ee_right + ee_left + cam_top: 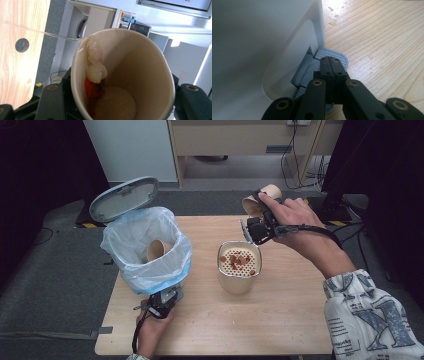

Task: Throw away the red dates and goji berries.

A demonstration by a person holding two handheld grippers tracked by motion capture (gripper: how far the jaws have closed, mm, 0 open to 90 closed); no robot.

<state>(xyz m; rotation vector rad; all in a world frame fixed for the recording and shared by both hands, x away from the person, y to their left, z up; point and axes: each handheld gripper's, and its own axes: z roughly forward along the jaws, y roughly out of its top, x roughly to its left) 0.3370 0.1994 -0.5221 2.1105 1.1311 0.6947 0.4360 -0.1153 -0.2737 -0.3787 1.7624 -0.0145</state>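
paper cup (257, 200) is pinched by the right hand-held gripper (258, 215), tipped with its mouth toward the strainer pot (239, 266) just below and nearer the person, scraps (95, 65) clinging inside, while the left hand-held gripper (331, 65), jaws pressed together, is held on the bin pedal (337, 56) at the bench front.

A tan paper cup (259, 200) is tipped on its side above the desk's far edge — white and red food scraps (95, 72) cling to its inner wall, mouth facing the strainer pot (239, 266).
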